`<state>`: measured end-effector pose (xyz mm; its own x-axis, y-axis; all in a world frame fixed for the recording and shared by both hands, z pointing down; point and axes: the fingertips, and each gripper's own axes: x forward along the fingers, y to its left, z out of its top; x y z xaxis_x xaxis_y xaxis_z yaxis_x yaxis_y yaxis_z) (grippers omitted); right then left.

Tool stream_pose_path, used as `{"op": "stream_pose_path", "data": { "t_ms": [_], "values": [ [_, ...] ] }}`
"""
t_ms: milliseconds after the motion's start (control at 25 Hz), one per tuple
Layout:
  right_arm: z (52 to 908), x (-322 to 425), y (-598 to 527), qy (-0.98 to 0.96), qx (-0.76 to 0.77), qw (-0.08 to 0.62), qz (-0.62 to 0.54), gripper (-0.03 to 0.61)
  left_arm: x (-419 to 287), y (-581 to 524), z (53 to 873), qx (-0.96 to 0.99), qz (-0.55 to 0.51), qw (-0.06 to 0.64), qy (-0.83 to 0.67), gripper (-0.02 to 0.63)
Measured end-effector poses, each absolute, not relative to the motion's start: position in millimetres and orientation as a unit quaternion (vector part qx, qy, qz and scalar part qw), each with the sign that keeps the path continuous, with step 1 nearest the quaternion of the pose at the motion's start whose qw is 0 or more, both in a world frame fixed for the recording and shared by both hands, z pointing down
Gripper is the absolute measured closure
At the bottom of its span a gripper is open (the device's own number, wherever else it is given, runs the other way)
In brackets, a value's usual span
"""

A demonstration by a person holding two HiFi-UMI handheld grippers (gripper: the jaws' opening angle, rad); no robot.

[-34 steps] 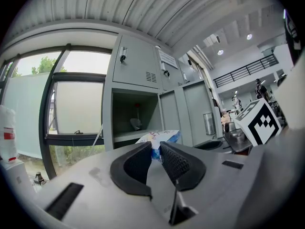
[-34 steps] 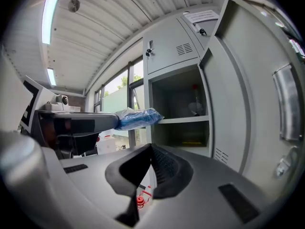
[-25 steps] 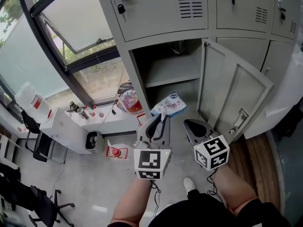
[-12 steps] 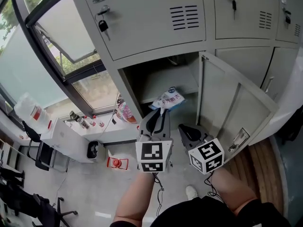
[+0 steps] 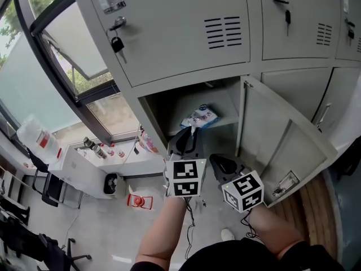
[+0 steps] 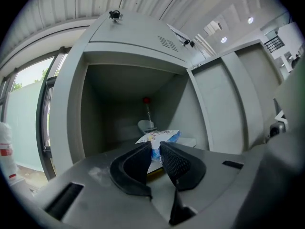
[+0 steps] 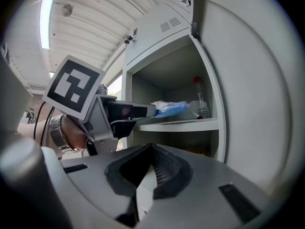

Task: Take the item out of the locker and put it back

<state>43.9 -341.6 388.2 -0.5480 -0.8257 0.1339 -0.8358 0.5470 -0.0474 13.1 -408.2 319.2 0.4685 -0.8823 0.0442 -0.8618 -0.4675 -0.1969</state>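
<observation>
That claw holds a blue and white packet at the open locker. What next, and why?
Probably lower the left claw a little and open it: the blue and white plastic packet clamped in it hangs above the grey metal locker shelf.

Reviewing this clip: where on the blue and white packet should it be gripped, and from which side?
Grip the packet by its near edge, the one facing out of the locker, coming level from the open front. It is flat and thin, so the fingers close across its thickness; the locker walls and open door block the sides. The left gripper holds it this way.
</observation>
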Motion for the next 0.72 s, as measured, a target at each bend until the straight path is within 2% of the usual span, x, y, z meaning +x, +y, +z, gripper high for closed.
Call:
{"op": "stream_pose_path", "data": {
  "t_ms": [720],
  "values": [
    [398, 48, -371, -0.875, 0.478, 0.053, 0.065, 0.526, 25, -470, 344, -0.838, -0.12, 0.066, 0.528, 0.537]
  ]
}}
